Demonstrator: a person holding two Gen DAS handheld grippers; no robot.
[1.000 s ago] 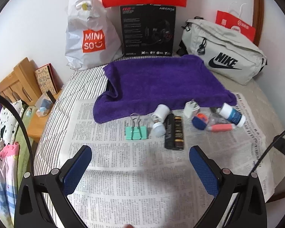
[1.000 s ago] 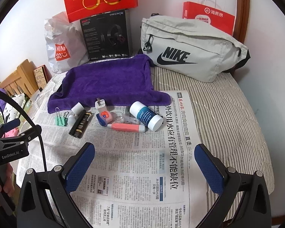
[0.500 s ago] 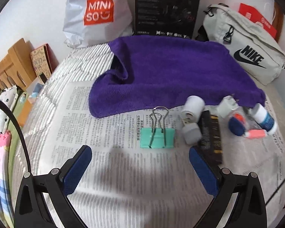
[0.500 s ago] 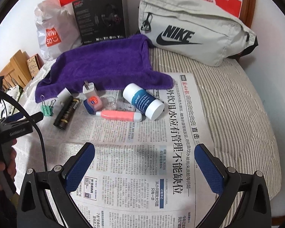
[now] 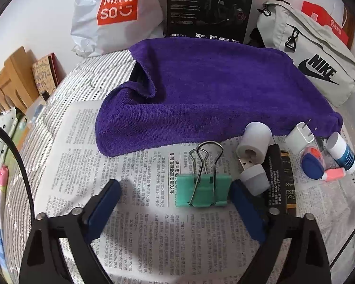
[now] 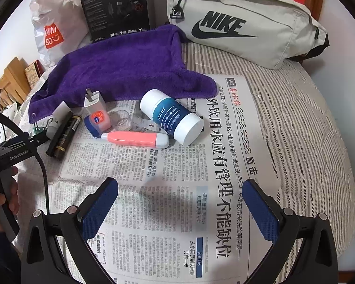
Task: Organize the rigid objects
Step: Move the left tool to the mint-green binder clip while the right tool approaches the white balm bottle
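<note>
The left hand-held gripper was closing around the green binder clip, not yet pinching; the right hand-held gripper hung open, empty.

A bed with a grey-and-white striped cover carries everything. Directly on the cover lies a spread sheet of printed newspaper, and behind it a rumpled purple terry towel whose front edge overlaps the paper. At the back of the bed, by the wall, sit a white plastic shopping bag with an orange logo, an upright black printed carton and a pale grey fabric waist bag with a black logo, the last resting on the striped cover just beside the towel. A red paper bag stands behind the waist bag; its base is hidden.
</note>
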